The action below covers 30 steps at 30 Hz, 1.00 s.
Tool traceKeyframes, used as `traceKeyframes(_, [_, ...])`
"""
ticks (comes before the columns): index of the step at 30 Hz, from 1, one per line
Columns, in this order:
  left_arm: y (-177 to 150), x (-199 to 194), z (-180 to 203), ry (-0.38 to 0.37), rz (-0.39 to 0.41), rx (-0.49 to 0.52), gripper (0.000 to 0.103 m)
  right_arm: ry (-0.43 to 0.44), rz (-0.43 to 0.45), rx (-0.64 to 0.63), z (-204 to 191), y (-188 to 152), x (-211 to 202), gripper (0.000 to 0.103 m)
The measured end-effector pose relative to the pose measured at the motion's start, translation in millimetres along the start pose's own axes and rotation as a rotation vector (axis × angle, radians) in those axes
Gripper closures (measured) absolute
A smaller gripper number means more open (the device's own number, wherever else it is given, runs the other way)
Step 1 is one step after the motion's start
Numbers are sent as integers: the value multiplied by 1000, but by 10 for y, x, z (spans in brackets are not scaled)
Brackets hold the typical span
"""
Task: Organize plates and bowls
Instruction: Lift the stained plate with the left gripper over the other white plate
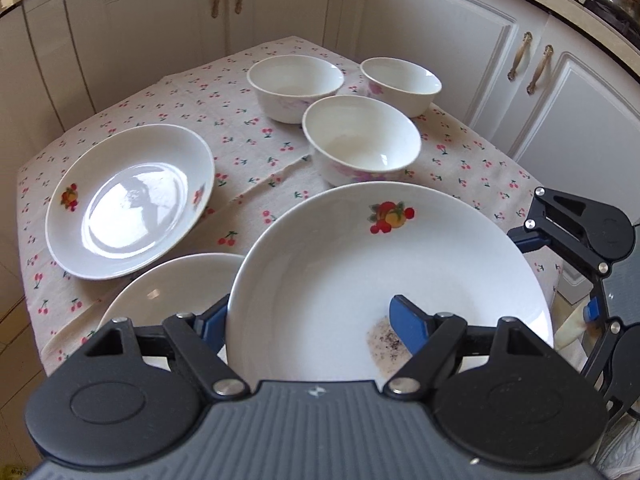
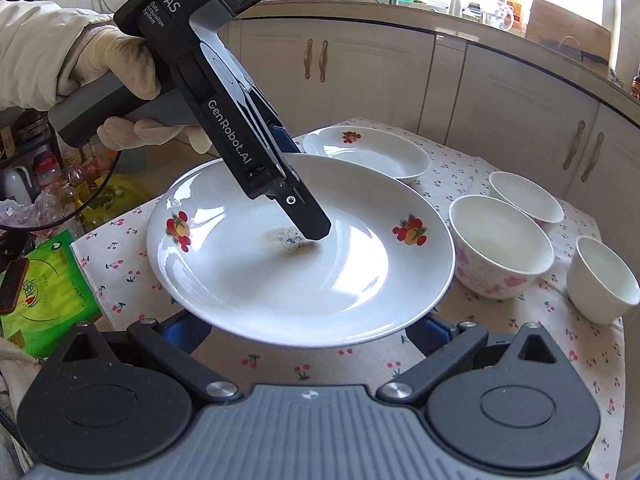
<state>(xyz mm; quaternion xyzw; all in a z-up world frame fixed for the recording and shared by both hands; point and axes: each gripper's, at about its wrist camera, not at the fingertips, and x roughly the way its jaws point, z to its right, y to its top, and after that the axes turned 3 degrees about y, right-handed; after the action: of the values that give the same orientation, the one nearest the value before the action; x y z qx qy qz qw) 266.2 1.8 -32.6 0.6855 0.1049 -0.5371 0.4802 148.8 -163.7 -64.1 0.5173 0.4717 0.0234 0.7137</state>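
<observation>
A large white plate with fruit prints and a dark smudge hangs tilted above the cherry-print tablecloth. My left gripper is shut on its near rim, one blue finger inside the plate and the other outside. The right wrist view shows the same plate with the left gripper's finger on the smudge. My right gripper stands open, its fingers spread wide below the plate's edge. A second plate lies under the held one. A third plate sits at the left.
Three white bowls with pink flowers stand grouped at the table's far side. White cabinets close in behind the table. A green bag lies off the table's left edge. A gloved hand holds the left gripper.
</observation>
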Motion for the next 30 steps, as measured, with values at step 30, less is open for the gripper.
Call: traceKeyframes(30, [-413,89,-839,-35,6,-167,22,42,-119,-48,-271,497,700,0])
